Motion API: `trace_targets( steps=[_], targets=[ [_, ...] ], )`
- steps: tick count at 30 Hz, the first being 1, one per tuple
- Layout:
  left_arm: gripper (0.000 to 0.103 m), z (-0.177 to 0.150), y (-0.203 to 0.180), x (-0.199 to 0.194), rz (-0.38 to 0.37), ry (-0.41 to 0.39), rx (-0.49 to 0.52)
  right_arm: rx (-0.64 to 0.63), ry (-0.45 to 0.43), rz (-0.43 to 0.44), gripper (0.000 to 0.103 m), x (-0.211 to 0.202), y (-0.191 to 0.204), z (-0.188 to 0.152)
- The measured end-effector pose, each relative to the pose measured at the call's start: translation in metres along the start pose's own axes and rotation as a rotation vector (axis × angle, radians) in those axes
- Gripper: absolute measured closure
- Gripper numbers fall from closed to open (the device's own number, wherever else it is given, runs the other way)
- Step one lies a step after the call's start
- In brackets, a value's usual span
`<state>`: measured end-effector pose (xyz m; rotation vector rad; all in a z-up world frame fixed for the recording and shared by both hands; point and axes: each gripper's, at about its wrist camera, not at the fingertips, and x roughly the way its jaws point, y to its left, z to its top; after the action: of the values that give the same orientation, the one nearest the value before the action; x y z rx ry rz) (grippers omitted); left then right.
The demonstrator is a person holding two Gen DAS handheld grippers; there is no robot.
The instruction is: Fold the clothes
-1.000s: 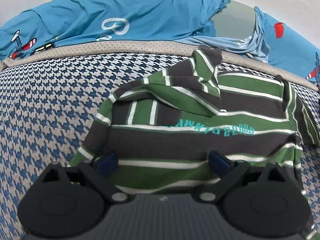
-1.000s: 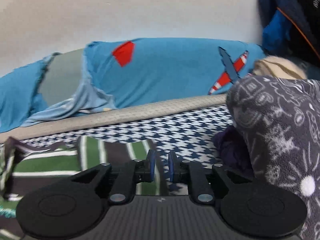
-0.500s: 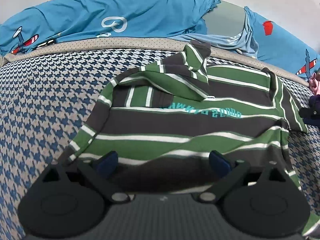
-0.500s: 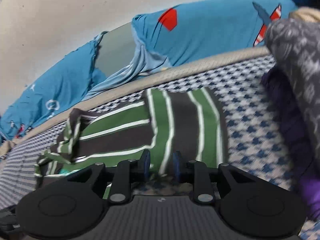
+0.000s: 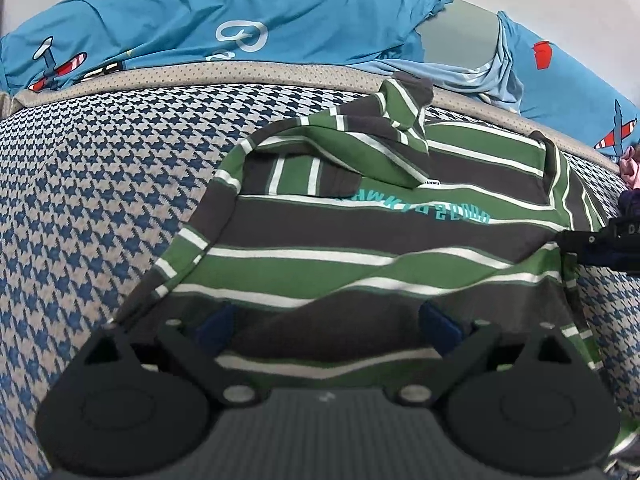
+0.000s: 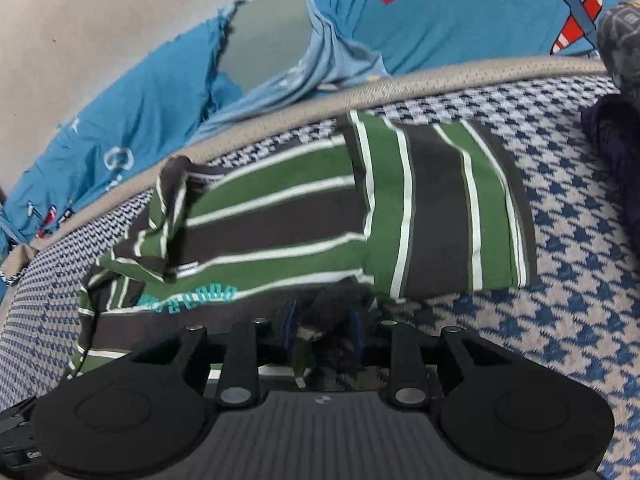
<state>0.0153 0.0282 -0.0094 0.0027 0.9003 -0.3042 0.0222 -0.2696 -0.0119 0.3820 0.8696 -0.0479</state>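
A green, grey and white striped shirt (image 5: 360, 240) lies spread on the houndstooth bed cover (image 5: 100, 200), with teal lettering across its chest and one sleeve folded over it. My left gripper (image 5: 328, 328) hangs open and wide just above the shirt's near hem, holding nothing. My right gripper (image 6: 321, 326) sits at the shirt's (image 6: 280, 216) side edge, below the other sleeve (image 6: 440, 208), which is turned inward. Its jaws are opening, with a bunch of the dark fabric standing between the blue pads. The left wrist view shows the right gripper (image 5: 592, 240) at the shirt's right edge.
Blue aeroplane-print pillows (image 5: 240, 20) line the wall behind the bed. A grey patterned garment (image 6: 624, 40) and a dark purple cloth (image 6: 612, 140) lie to the right of the shirt. A pink cloth (image 5: 630, 164) shows at the far right.
My right gripper tipped down and came in from beside the clothes pile to the shirt's side edge. Its jaws widened and fabric now stands between them. The left gripper drew back slightly.
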Motion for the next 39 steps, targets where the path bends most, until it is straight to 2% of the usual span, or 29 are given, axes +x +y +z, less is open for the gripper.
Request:
trace_targets(
  steps=[4,6,9,14,18,23,28,33,39],
  targets=[
    [0.005,0.0,-0.002,0.001,-0.001,0.007,0.011,-0.001,-0.024,-0.038,0.079,0.003,0.001,-0.002],
    [0.005,-0.001,-0.003,0.002,-0.002,0.012,0.014,-0.003,-0.031,-0.064,0.092,0.003,-0.001,-0.003],
    [0.005,-0.002,-0.002,0.002,-0.003,0.017,0.019,-0.015,-0.042,-0.095,0.099,0.001,-0.004,-0.002],
    [0.004,-0.007,0.0,-0.001,-0.005,0.021,0.033,-0.024,-0.034,-0.191,0.101,0.0,-0.019,-0.002],
    [0.004,-0.015,0.005,-0.01,-0.011,0.015,0.03,-0.009,-0.04,-0.197,0.101,-0.009,-0.029,-0.003],
    [0.004,-0.025,0.014,-0.025,-0.031,-0.007,0.0,0.014,-0.031,-0.127,0.1,-0.026,-0.028,-0.011],
    [0.004,-0.037,0.021,-0.041,-0.042,-0.034,-0.008,-0.048,-0.031,-0.059,0.098,-0.045,-0.016,-0.029],
    [0.004,-0.053,0.026,-0.05,-0.05,-0.027,-0.027,-0.05,-0.045,-0.004,0.082,-0.053,-0.015,-0.038],
    [0.004,-0.07,0.028,-0.059,-0.042,-0.033,-0.009,-0.056,-0.069,0.025,0.077,-0.048,-0.016,-0.038]
  ],
)
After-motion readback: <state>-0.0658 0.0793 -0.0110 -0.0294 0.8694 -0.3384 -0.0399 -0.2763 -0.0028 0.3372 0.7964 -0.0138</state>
